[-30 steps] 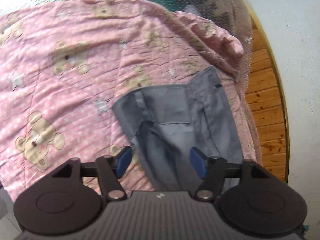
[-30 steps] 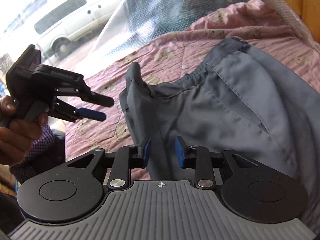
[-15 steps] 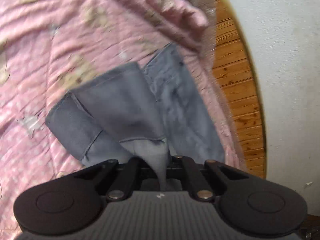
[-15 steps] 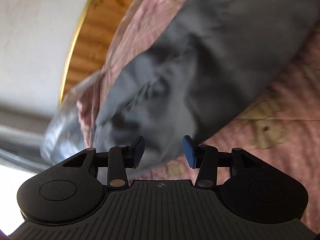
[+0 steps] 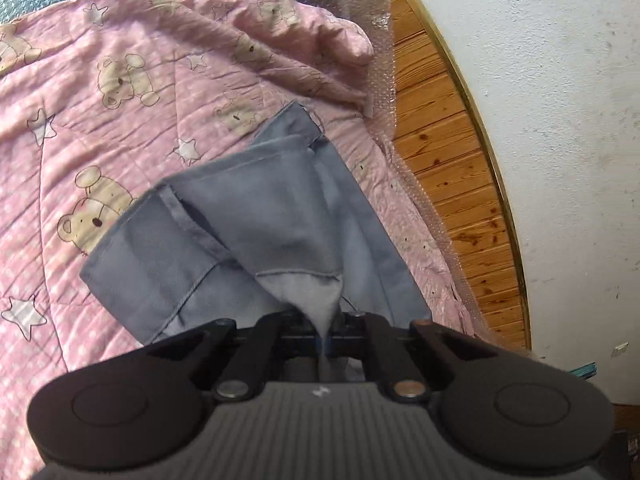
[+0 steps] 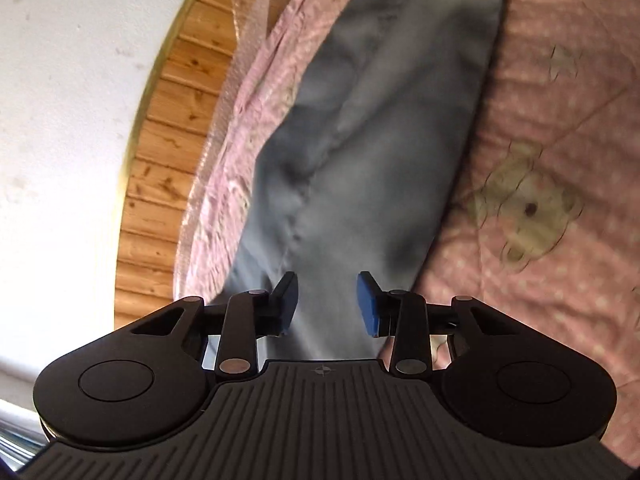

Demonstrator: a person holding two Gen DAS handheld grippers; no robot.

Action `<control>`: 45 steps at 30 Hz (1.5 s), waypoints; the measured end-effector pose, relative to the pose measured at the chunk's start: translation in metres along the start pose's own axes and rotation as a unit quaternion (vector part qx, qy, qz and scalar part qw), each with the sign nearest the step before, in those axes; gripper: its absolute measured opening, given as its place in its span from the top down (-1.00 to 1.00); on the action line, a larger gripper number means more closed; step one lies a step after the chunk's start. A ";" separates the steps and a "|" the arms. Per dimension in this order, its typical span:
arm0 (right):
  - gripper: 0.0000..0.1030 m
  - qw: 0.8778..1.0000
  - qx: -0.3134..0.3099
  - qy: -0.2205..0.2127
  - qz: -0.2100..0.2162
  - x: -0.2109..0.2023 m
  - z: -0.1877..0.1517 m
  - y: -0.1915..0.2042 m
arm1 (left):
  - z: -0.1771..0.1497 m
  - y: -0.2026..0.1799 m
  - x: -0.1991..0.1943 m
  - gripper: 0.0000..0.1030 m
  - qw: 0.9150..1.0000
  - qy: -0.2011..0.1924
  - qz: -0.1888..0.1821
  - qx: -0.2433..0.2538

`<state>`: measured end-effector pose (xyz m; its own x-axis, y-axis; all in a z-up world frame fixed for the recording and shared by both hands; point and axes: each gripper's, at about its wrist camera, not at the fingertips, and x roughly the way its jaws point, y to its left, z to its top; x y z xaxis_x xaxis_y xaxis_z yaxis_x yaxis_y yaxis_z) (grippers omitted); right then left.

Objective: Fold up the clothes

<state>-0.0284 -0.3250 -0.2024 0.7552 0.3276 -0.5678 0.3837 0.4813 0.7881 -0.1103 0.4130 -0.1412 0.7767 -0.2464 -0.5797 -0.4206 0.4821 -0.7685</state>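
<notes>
Covering most of both views is a pink quilt (image 5: 120,128) with bears and stars, spread flat, with a wood panel (image 5: 452,184) and white wall (image 5: 560,120) along its edge. Bubble wrap (image 5: 384,56) hangs over that edge too. On the quilt near the wood side lie the grey trousers (image 5: 288,216), partly doubled over, one corner pulled up. The left gripper (image 5: 324,340) is clamped tight on that lifted corner. The right gripper (image 6: 328,304) sits about half-spread over the grey cloth, blue pads (image 6: 368,308) not pressing anything.
</notes>
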 end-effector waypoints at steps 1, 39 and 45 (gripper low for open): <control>-0.01 1.000 -0.002 -0.015 -0.018 -0.006 0.004 -0.005 | 0.000 0.002 0.001 0.96 1.000 0.000 0.004 -0.005; 1.00 0.990 -0.058 -0.111 -0.067 0.026 0.224 -0.064 | -0.036 0.044 0.017 0.88 0.986 -0.009 0.165 -0.021; 0.95 0.995 -0.036 -0.058 -0.073 0.034 0.242 -0.099 | -0.036 0.034 0.021 0.88 0.979 -0.013 0.199 -0.027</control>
<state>0.0877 -0.5582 -0.2426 0.7522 0.1568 -0.6400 0.4574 0.5749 0.6784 -0.1249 0.3934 -0.1894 0.5571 -0.0258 -0.8300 -0.7167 0.4900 -0.4963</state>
